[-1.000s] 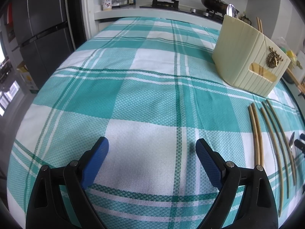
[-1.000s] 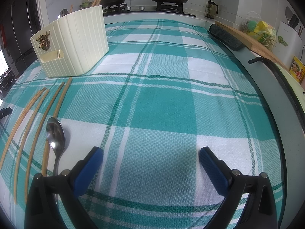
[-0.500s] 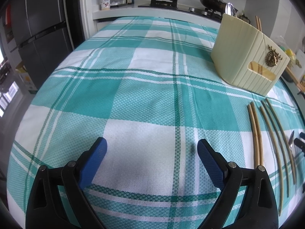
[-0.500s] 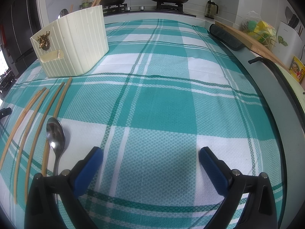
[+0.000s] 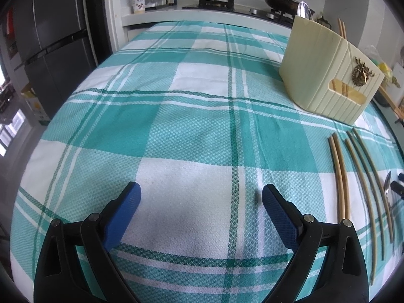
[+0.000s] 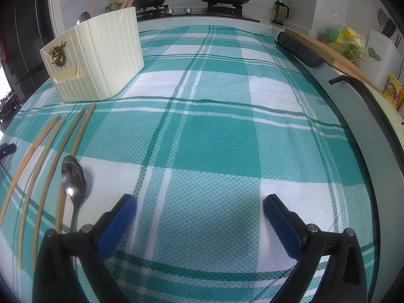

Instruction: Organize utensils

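Blue fingers [image 5: 277, 209] on our left gripper [image 5: 200, 202] and right gripper [image 6: 199, 208] spread wide, holding nothing, low over the cloth [image 6: 222, 136]. Chopsticks [image 6: 75, 136] and spoon [image 6: 73, 179] lie near the cream holder [image 6: 101, 60].

Soft daylight, sharp, fisheye-warped edges
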A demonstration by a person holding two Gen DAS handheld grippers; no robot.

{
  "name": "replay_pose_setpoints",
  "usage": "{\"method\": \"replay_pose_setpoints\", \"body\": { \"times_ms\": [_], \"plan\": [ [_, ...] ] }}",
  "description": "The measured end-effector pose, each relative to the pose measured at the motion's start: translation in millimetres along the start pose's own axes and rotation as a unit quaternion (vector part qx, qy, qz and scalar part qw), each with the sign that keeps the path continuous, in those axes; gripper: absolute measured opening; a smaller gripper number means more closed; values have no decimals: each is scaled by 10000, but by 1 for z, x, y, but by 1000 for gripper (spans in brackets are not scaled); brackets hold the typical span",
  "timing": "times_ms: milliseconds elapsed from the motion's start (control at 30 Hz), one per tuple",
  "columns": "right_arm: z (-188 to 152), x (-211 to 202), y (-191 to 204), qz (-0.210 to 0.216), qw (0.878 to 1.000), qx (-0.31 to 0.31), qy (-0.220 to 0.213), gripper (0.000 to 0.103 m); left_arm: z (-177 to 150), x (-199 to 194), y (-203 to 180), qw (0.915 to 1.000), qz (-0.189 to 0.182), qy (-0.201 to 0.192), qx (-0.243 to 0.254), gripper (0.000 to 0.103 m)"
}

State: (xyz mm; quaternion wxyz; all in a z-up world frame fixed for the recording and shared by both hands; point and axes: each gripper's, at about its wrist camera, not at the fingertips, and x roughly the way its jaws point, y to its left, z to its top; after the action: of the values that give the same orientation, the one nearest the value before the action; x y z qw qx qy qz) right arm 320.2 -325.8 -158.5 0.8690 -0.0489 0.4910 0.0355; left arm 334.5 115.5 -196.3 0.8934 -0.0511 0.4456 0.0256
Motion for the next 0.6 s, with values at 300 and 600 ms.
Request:
{"method": "replay_pose_setpoints", "body": {
  "times_ms": [300, 600],
  "plan": [
    [0, 0, 0, 1, 10000, 2, 1, 103, -1, 1, -4, 9998, 154, 50, 101, 97],
    [0, 0, 1, -3, 10000, 1, 0, 103, 0, 2, -5, 9998, 141, 80, 139, 99]
  ]
}}
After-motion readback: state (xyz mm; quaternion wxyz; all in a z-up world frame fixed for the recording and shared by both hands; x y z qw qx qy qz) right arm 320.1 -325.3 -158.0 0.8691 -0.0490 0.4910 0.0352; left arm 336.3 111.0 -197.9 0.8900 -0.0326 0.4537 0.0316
